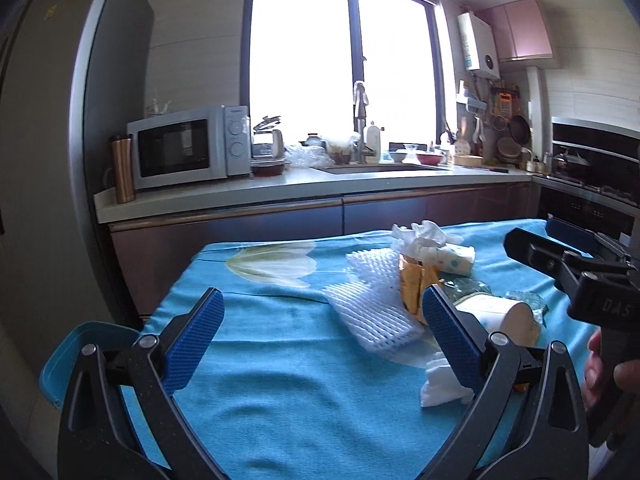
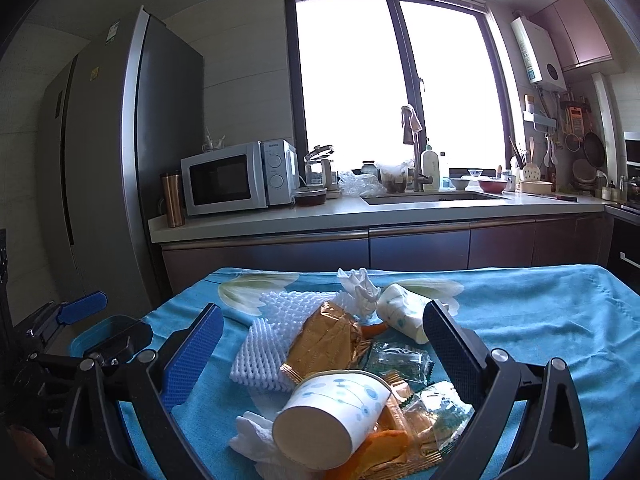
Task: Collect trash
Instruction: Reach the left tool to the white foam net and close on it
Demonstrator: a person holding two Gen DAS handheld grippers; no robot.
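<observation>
My right claw [image 2: 322, 354] hangs wide open over the trash heap at lower centre, bracketing the tipped paper cup [image 2: 332, 416] for pickup, while my left claw [image 1: 322, 340] (equally wide, empty) waits beside the bin [image 1: 86, 356].

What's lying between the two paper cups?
In the right wrist view, a gold wrapper and a clear wrapper lie between the near paper cup and the far paper cup.

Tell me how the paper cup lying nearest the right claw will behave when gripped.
The cup lies on its side, so a nudge may roll it. Thin paper and empty-looking, it is probably light and may crush. It rests on wrappers, which might shift.
</observation>
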